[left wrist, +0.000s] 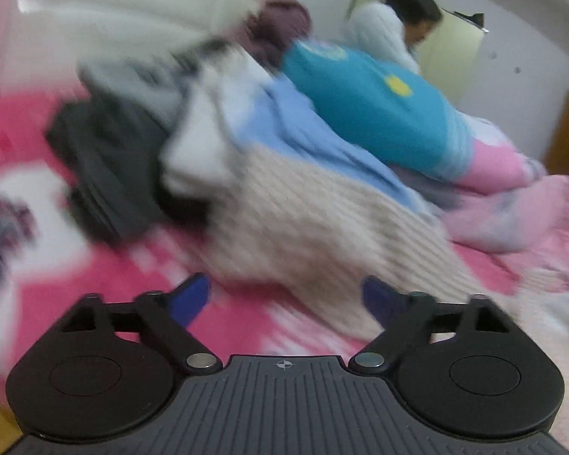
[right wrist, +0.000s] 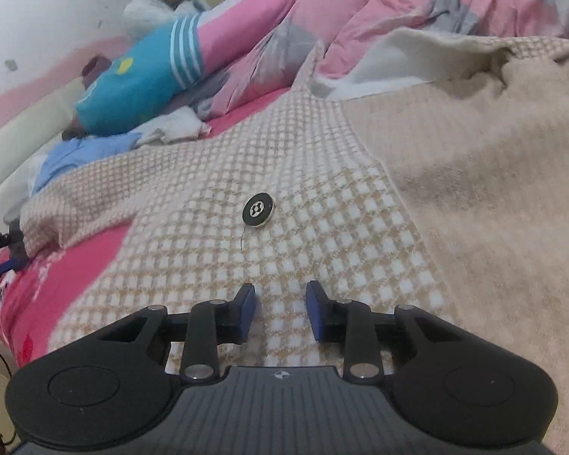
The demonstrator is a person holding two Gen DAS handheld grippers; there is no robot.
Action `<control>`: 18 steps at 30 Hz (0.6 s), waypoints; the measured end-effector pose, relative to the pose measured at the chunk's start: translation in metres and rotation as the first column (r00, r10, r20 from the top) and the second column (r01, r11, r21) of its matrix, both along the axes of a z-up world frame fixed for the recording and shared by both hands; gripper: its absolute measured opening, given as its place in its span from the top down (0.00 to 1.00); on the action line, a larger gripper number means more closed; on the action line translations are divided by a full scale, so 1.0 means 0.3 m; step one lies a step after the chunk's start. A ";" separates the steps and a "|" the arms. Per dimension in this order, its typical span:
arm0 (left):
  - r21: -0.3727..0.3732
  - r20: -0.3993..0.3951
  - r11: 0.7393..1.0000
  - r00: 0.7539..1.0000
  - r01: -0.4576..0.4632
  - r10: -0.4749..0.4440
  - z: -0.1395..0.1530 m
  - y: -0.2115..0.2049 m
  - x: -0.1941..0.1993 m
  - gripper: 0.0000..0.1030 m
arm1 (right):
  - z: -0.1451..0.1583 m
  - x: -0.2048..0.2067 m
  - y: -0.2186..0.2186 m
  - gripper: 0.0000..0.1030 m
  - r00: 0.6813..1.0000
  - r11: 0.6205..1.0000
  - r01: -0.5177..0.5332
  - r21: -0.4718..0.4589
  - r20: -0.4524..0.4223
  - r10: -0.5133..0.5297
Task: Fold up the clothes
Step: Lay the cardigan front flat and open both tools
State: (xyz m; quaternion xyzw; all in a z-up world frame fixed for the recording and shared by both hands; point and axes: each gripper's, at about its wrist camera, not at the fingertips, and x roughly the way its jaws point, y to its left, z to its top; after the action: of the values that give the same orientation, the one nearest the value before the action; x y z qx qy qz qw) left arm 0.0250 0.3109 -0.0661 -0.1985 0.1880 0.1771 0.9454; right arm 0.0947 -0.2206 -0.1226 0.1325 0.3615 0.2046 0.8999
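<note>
Nearby, a dark garment [left wrist: 110,159] lies beside the checked coat [right wrist: 284,174].

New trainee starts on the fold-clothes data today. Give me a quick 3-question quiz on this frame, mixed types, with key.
1. True or false: the right gripper has its jaws shut on the checked beige coat.
2. What lies on the coat just ahead of the right gripper? A) black button B) zipper C) belt
3. Fill in: the left gripper has its jaws ____.

Key: 1 false, they are open over the fabric; 2 A; 3 open.
</note>
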 end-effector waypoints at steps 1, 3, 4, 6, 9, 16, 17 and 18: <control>0.032 0.008 0.999 1.000 -0.011 0.011 0.008 0.031 0.001 0.06 | -0.001 -0.003 -0.002 0.70 1.000 1.000 0.002 0.008 0.000 -0.002; 0.062 0.043 0.998 0.999 0.002 -0.005 0.018 0.062 0.012 0.04 | -0.003 -0.001 -0.007 0.70 1.000 1.000 0.005 0.028 -0.004 -0.005; 0.068 0.048 0.998 0.999 0.010 -0.014 0.022 0.068 0.024 0.04 | -0.006 0.001 -0.009 0.70 1.000 0.999 0.007 0.037 -0.006 -0.006; 0.061 0.026 0.998 0.999 0.030 -0.031 0.014 0.099 0.068 0.04 | -0.014 0.008 -0.012 0.70 1.000 0.998 0.009 0.055 -0.009 -0.009; -0.008 -0.015 0.999 0.999 0.041 -0.041 -0.014 0.137 0.115 0.16 | -0.018 -0.006 -0.012 0.70 1.000 0.998 0.013 0.063 -0.005 -0.013; -0.040 -0.044 0.993 0.993 0.109 -0.111 -0.009 0.102 0.174 0.79 | -0.028 -0.028 -0.030 0.70 1.000 0.997 0.019 0.077 -0.001 -0.019; -0.021 -0.047 0.993 0.992 0.119 -0.120 0.003 0.086 0.174 0.87 | -0.029 -0.028 -0.032 0.70 1.000 0.997 0.020 0.080 -0.002 -0.020; 0.014 -0.037 0.994 0.994 0.108 -0.107 0.029 0.064 0.166 0.88 | -0.029 -0.028 -0.033 0.70 1.000 0.996 0.021 0.084 -0.002 -0.021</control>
State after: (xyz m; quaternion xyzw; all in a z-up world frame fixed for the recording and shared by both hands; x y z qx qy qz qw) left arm 0.0748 0.3302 -0.0575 -0.1775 0.2143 0.1310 0.9515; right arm 0.0863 -0.2304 -0.1313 0.1741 0.3517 0.2102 0.8954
